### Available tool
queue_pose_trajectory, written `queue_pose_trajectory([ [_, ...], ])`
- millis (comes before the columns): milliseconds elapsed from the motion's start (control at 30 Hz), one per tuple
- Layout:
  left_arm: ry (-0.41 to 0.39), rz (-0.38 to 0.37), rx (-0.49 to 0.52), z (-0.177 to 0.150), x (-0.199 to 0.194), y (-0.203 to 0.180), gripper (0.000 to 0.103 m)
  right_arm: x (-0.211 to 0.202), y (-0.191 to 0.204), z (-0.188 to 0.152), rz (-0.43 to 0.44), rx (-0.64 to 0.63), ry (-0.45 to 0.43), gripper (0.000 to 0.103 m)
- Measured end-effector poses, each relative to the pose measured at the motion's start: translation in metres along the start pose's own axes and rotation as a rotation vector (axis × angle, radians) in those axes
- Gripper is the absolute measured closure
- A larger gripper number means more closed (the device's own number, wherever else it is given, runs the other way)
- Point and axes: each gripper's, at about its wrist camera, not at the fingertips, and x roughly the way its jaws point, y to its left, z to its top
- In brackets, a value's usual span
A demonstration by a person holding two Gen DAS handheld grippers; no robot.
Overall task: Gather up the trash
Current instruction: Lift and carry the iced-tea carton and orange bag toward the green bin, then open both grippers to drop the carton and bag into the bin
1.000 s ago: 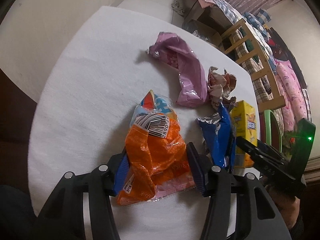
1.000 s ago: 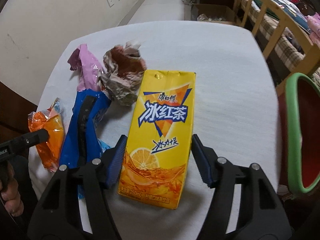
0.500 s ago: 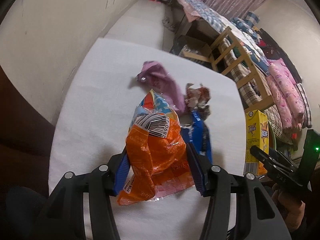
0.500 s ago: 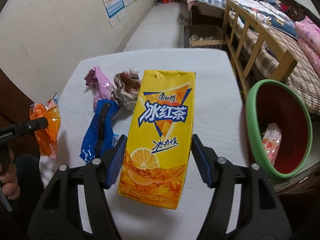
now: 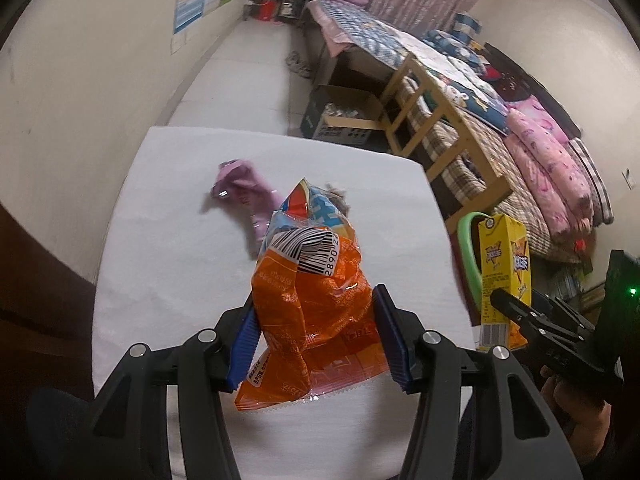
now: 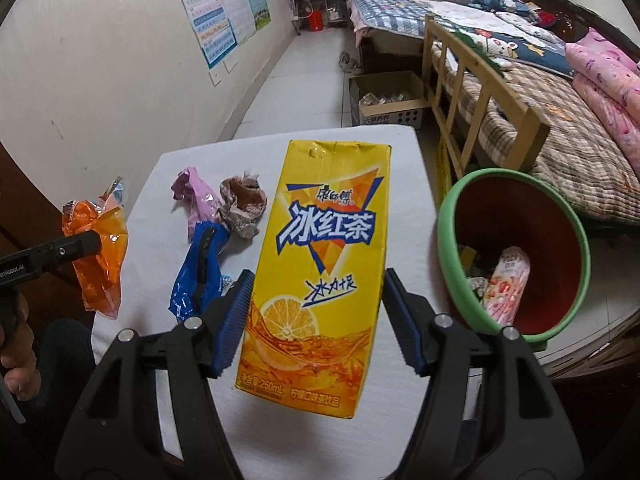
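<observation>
We lifted both catches off table [image 6: 404,168]: left gripper [image 5: 316,340] clamps orange bag [image 5: 312,308], right gripper [image 6: 316,320] clamps carton [image 6: 320,264]. Bin [image 6: 576,236] right of table: drop next.

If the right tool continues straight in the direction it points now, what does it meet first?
Probably the white table. The right tool, shut on the yellow tea carton, points down at its bare cloth, left of the green-rimmed bin. Depth is uncertain.
</observation>
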Motion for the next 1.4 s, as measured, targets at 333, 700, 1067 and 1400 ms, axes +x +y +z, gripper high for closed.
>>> queue_pose_trajectory([
  [333, 0.016, -0.038, 0.111, 0.011, 0.005, -0.066, 0.053, -0.024, -0.045, 0.007, -0.03, 0.062, -0.042, 0.041],
  [700, 0.05, -0.091, 0.216, 0.035, 0.037, -0.15, 0.053, -0.043, -0.127, 0.011, -0.087, 0.164, -0.063, 0.041],
  [1067, 0.107, -0.151, 0.321, 0.05, 0.085, -0.236, 0.053, -0.044, -0.202, 0.005, -0.148, 0.243, -0.058, 0.04],
  [1400, 0.157, -0.206, 0.405, 0.054, 0.129, -0.303, 0.053, -0.025, -0.248, 0.001, -0.171, 0.29, -0.025, 0.041],
])
